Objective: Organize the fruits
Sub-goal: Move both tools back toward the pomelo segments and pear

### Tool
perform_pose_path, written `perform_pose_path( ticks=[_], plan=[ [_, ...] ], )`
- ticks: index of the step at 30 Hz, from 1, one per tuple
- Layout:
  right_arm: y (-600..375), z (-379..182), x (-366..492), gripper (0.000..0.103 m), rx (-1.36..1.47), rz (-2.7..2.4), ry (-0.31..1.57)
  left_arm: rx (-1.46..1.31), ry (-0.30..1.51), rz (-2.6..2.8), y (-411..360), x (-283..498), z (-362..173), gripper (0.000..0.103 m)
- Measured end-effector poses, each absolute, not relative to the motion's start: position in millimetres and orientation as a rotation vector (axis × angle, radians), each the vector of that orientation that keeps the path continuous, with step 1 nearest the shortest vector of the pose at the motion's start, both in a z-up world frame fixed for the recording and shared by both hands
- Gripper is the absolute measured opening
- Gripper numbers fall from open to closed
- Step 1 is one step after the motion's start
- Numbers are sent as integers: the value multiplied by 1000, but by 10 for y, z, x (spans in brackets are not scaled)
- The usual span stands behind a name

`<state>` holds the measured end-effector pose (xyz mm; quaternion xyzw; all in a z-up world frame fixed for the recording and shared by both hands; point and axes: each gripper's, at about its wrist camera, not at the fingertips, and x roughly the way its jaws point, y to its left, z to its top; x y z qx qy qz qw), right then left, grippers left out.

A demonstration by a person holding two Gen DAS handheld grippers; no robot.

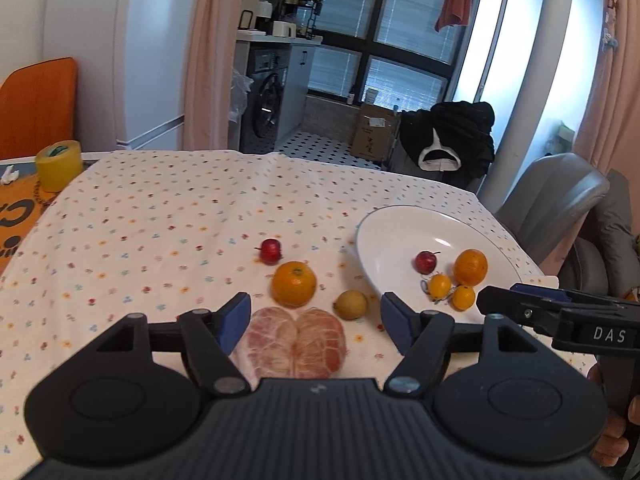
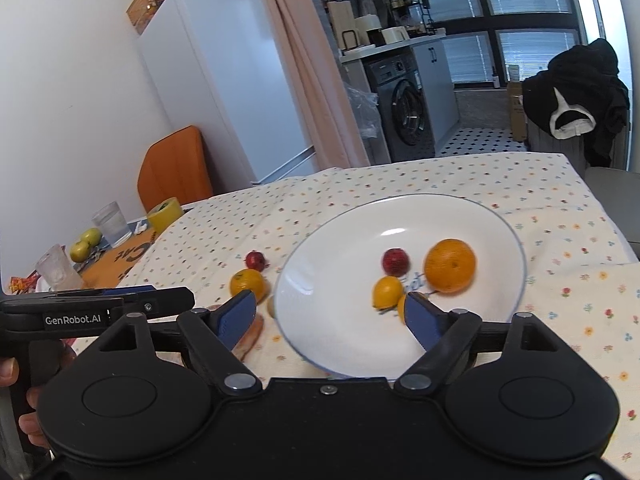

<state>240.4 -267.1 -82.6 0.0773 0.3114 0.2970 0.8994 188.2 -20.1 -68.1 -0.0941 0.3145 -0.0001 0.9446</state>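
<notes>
Left wrist: we see left hand-held gripper (image 1: 316,322) spread wide, empty, peeled citrus (image 1: 294,344) directly between its fingers on the worktop (image 1: 140,240). Right hand-held gripper (image 2: 330,314) also gapes empty, over the plate (image 2: 340,340), farther off.

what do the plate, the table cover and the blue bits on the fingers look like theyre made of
Plate: probably glazed ceramic or porcelain; white and glossy with bright window glints and a thin dark rim line.
Table cover: woven fabric, matte, printed with small flowers; it wrinkles and creases near the far edge.
Blue pads on the left gripper's fingers: likely rubber or soft plastic; matte, finely textured, though the look leaves that open.
</notes>
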Motion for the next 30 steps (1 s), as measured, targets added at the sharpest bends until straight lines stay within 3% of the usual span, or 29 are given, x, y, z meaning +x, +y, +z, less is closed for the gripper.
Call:
perform_pose_path(
  ticks=[9,30],
  plan=[
    [-2475,-743,2301,86,130,661,640,-207,622,58,5,1693,-627,77],
    [-1980,-742,2161,84,68,778,658,-267,613,150,472,1366,-729,77]
  ],
)
